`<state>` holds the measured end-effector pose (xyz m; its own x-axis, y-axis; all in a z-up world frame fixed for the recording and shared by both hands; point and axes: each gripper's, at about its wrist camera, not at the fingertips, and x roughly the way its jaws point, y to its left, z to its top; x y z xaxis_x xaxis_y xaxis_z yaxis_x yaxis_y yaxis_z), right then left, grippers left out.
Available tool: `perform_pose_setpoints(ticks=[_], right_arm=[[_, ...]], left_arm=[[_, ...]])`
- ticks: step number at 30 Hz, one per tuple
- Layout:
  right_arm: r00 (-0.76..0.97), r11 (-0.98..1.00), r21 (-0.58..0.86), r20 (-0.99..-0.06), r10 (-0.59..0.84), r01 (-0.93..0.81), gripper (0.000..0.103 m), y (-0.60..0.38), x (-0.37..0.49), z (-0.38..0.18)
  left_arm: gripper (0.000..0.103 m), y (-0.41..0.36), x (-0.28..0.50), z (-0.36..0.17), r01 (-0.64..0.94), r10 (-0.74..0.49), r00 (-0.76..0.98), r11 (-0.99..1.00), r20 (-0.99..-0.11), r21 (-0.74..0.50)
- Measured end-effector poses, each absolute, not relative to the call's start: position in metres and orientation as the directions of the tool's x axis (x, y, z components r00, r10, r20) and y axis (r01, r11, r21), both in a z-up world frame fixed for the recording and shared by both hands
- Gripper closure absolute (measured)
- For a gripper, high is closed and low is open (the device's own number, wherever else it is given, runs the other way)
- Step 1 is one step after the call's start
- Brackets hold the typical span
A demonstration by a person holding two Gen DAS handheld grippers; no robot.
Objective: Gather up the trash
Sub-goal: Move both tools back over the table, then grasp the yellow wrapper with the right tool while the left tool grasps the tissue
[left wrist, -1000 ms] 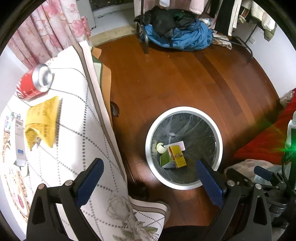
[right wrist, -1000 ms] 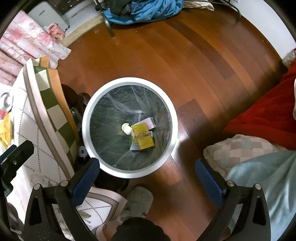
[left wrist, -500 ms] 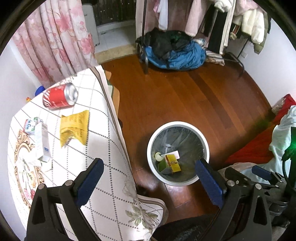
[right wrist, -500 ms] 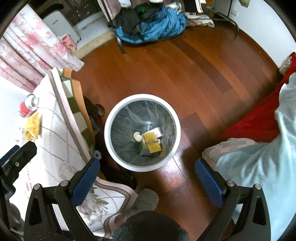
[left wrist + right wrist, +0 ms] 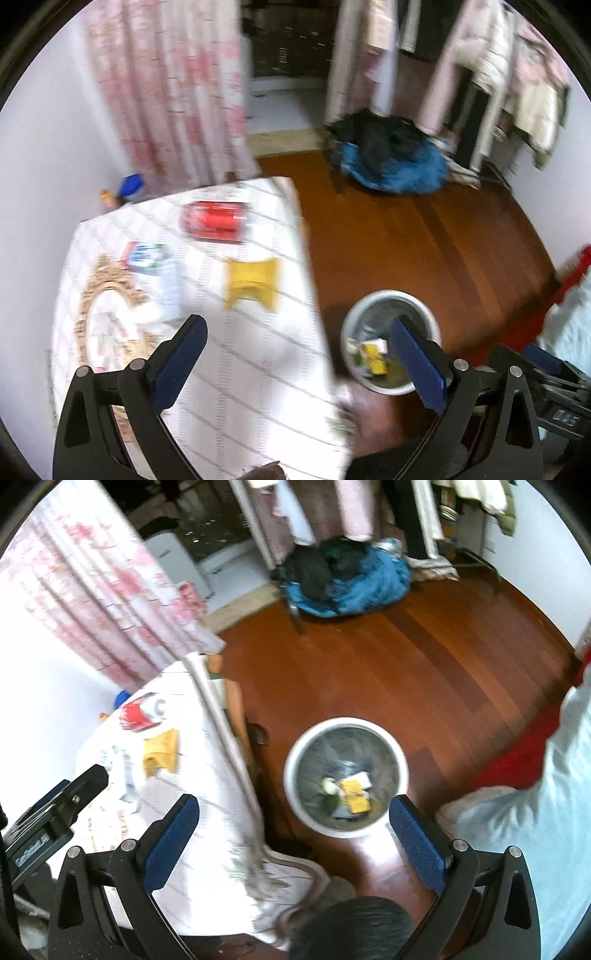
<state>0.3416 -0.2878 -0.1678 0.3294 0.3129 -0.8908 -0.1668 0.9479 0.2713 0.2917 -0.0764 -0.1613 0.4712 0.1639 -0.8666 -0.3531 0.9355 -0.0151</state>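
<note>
A white round bin [image 5: 390, 341] [image 5: 347, 777] stands on the wood floor and holds a yellow carton [image 5: 355, 796] and other scraps. On the table's white cloth [image 5: 236, 373] lie a red can [image 5: 214, 221] on its side, a yellow wrapper [image 5: 253, 281], and a small blue-and-white box [image 5: 146, 254]. My left gripper [image 5: 297, 341] is open and empty, high above the table edge. My right gripper [image 5: 293, 821] is open and empty, high above the floor between table and bin. The can [image 5: 142, 710] and wrapper [image 5: 162, 751] also show in the right wrist view.
A pile of blue and black clothes [image 5: 391, 158] lies by a clothes rack at the far wall. Pink floral curtains [image 5: 166, 92] hang behind the table. A red fabric [image 5: 517, 760] lies at the right. The left gripper's body [image 5: 55, 812] shows at the right view's left edge.
Both grippers have risen and drawn back from the bin, which now looks smaller. The left view has swung toward the table, so the can, wrapper and box sit nearer its middle.
</note>
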Motion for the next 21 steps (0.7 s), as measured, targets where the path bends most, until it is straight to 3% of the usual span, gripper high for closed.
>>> perform_pose_setpoints(ticks=[4,10,15,21], right_arm=[[0.286,0.923,0.282,-0.891,0.353,-0.261,0.0,-0.224,0.35,-0.175],[0.167,0.889,0.308,-0.91,0.379,-0.339,0.0,-0.112,0.372,-0.229],[0.114,0.895,0.261,-0.941,0.32,-0.361,0.0,-0.039,0.397,-0.28],[0.055,0.912,0.25,-0.958,0.282,-0.324,0.0,0.001,0.424,-0.328]], left_arm=[[0.002,-0.008,0.27,-0.18,-0.476,0.269,0.4,0.878,-0.876,0.052],[0.002,0.086,0.233,-0.237,-0.649,0.333,0.241,0.754,-0.912,0.104],[0.002,0.136,0.213,-0.273,-0.719,0.32,0.159,0.686,-0.934,0.112],[0.002,0.155,0.208,-0.299,-0.748,0.21,0.193,0.664,-0.958,-0.005]])
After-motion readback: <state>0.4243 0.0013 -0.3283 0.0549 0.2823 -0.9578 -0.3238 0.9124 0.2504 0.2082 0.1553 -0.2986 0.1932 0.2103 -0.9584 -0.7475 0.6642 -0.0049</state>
